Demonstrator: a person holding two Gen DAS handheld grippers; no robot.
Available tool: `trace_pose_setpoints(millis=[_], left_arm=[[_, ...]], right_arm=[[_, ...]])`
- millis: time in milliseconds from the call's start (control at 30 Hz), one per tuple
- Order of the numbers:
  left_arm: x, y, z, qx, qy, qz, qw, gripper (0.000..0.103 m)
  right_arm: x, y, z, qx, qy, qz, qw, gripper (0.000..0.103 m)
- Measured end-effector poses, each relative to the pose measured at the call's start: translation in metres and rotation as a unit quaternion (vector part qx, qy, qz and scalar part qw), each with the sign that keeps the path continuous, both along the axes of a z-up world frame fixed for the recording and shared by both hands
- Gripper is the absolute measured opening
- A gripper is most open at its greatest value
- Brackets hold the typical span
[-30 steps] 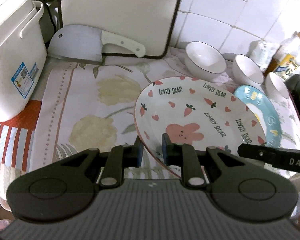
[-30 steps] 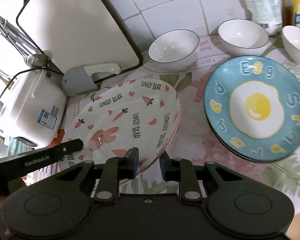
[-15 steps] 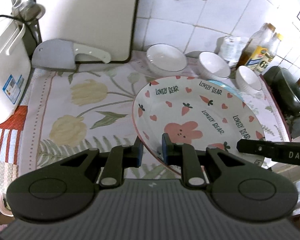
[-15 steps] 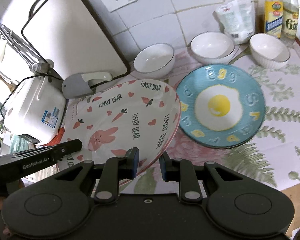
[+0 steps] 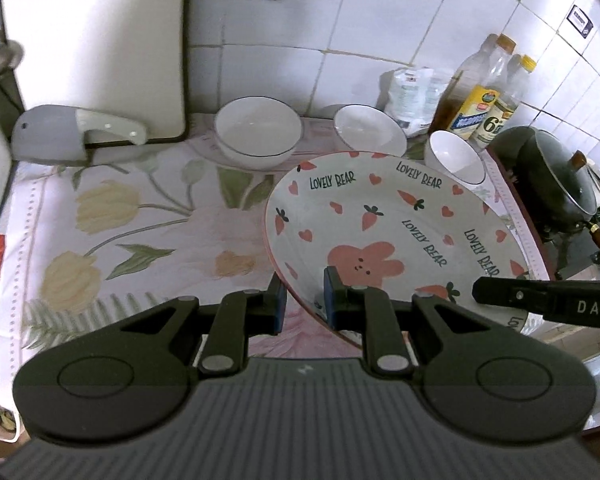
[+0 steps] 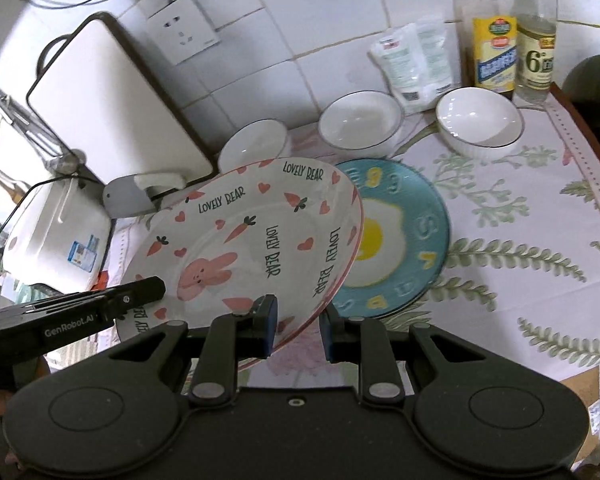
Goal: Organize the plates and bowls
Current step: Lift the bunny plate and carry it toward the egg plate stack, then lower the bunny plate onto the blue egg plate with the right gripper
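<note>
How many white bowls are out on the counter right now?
3, in a row by the tiled wall: left bowl beside the cutting board, middle bowl, right bowl before the bottles. None looks hidden.

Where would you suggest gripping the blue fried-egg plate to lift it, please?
Grip the blue fried-egg plate by its thin rim on the near, right-hand edge, coming in low from the front. It lies flat, and the held bunny plate overhangs its left side.

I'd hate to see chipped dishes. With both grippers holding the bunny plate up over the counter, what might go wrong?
The bunny plate is pinched only at its rim by the left gripper and right gripper, and it is tilted, so it might slip. It hangs over the blue egg plate; lowered fast, the two might knock and chip.
</note>
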State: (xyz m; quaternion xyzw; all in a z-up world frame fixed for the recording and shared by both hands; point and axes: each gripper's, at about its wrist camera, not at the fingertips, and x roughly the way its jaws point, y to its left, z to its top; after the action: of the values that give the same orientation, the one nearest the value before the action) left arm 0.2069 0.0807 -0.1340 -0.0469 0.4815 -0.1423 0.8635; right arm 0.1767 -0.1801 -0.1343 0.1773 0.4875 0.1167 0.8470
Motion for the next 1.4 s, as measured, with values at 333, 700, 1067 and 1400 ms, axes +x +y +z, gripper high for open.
trace_pose_setpoints(millis=[333,700,1067,1400], left_arm=[[0.041,-0.029,-0.038,-0.007,0.041,-0.005,0.9991,0.017],[0.073,-0.050,-0.073,0.003,0.077,-0.009,0.9969,0.017],[0.077,-0.051,-0.087,0.007,0.097,-0.006,0.9953,0.017],[0.081,-0.053,-0.098,-0.002,0.128,-0.005,0.9918,0.018]], right_arm=[[0.033,-0.023,-0.028,-0.009,0.033,-0.010,0.999,0.028],[0.060,-0.042,-0.064,0.000,0.073,-0.023,0.997,0.028],[0.070,-0.043,-0.078,0.001,0.096,-0.018,0.995,0.028],[0.077,-0.037,-0.088,-0.032,0.103,-0.011,0.994,0.030]])
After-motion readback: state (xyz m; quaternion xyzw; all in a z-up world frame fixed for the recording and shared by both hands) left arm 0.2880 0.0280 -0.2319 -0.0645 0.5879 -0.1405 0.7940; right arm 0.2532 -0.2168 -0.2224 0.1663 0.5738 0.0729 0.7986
